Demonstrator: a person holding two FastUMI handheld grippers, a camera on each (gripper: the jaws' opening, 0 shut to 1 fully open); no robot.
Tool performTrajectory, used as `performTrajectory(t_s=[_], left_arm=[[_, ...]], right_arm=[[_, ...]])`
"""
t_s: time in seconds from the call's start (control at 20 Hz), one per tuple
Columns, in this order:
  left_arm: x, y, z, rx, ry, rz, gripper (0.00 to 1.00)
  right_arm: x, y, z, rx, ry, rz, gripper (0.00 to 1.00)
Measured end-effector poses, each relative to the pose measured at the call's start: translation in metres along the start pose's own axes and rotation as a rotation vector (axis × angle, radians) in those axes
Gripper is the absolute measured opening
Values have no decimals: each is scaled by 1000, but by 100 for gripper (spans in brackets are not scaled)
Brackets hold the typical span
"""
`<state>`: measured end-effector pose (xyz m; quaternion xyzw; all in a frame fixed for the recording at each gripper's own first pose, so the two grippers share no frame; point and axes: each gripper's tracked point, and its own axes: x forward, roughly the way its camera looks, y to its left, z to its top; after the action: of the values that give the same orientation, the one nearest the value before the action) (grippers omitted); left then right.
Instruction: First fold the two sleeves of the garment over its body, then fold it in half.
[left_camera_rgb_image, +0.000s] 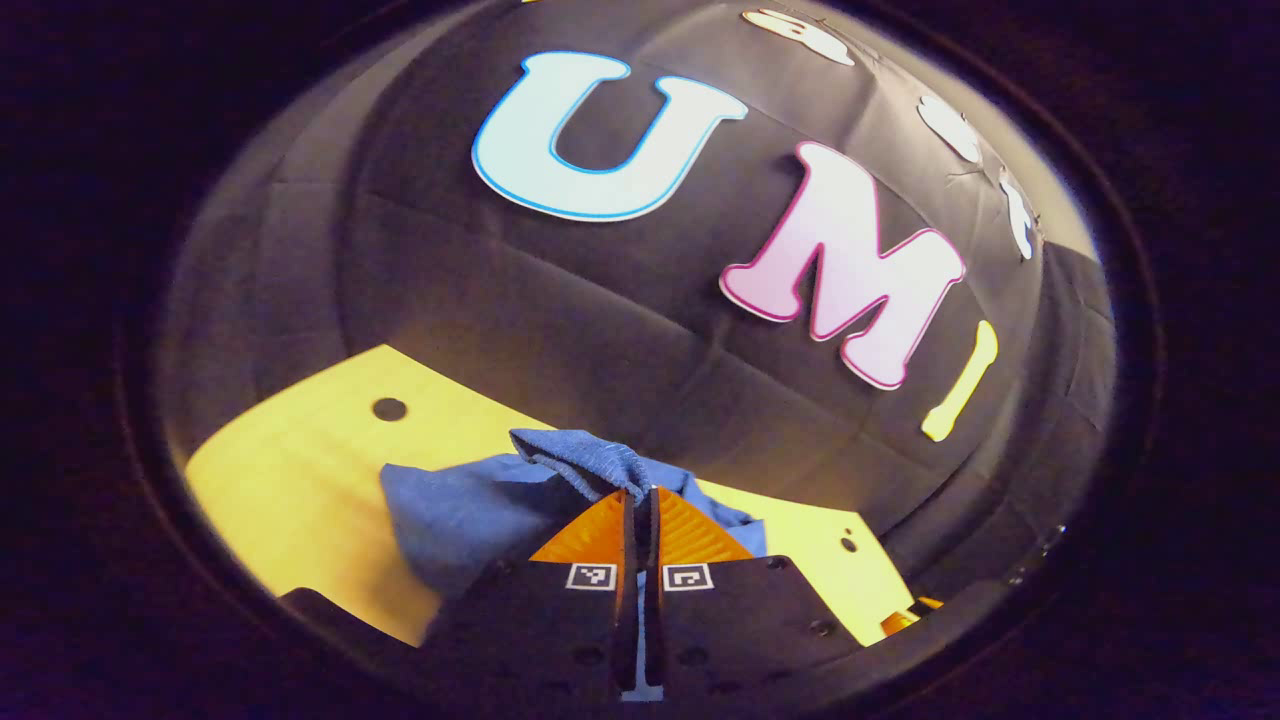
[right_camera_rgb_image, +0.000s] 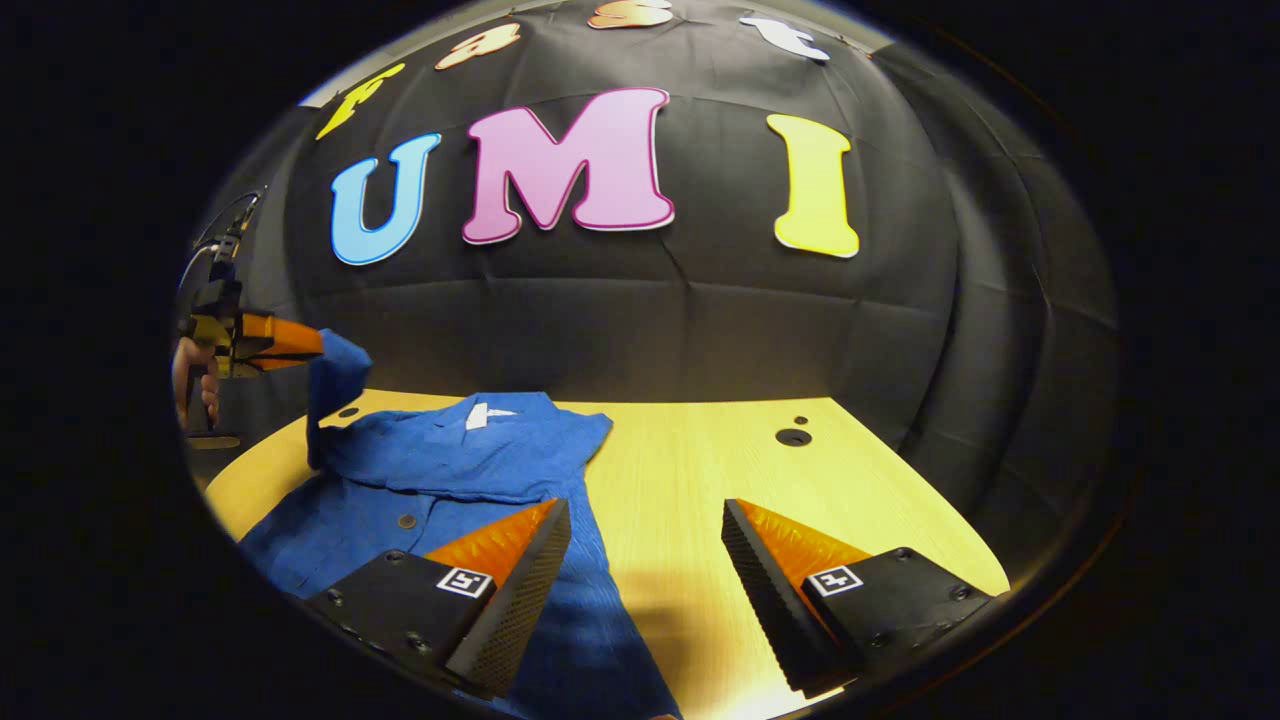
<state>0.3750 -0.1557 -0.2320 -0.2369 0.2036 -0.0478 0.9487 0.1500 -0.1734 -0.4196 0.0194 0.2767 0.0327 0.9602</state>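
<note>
A blue shirt (right_camera_rgb_image: 450, 470) lies on the yellow table (right_camera_rgb_image: 700, 470), collar toward the wall, with one sleeve folded across its chest. In the left gripper view my left gripper (left_camera_rgb_image: 640, 500) is shut on the other sleeve (left_camera_rgb_image: 590, 460), and the blue cloth hangs down from its tips. The right gripper view shows that same left gripper (right_camera_rgb_image: 315, 345) at the far left, held by a hand (right_camera_rgb_image: 190, 385), lifting the sleeve (right_camera_rgb_image: 330, 390) above the table. My right gripper (right_camera_rgb_image: 645, 520) is open above the shirt's right edge, holding nothing.
The table has round holes (right_camera_rgb_image: 793, 437) near the back and one (left_camera_rgb_image: 389, 408) at the left in the left gripper view. The black cloth wall (right_camera_rgb_image: 650, 320) closes the table's far side. Bare tabletop lies to the right of the shirt.
</note>
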Motion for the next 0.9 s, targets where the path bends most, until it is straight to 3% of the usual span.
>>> performTrajectory(t_s=[0.1,0.25,0.35,0.45,0.6,0.65,0.7,0.9], left_arm=[[32,-52,-24,-42,24,-93,0],[67,-105,-57,-60,75,-159,0],[79,-117,-75,-114,93,-191,0],[85,-128,-87,-173,122,-212,7],[80,-125,-97,-206,158,-217,83],[73,-114,-95,-184,151,-190,76],[66,-101,-94,-147,147,-164,82],[-13,-26,-96,92,208,-21,85]], right_arm=[[-6,-10,-4,24,17,-16,97],[-16,-24,-12,55,44,-46,97],[-28,-31,-22,81,69,-59,98],[-31,-33,-30,92,93,-72,98],[-36,-30,-41,93,123,-88,98],[-47,-28,-52,92,139,-89,98],[-53,-26,-58,89,160,-90,98],[-66,-10,-86,95,268,-93,98]])
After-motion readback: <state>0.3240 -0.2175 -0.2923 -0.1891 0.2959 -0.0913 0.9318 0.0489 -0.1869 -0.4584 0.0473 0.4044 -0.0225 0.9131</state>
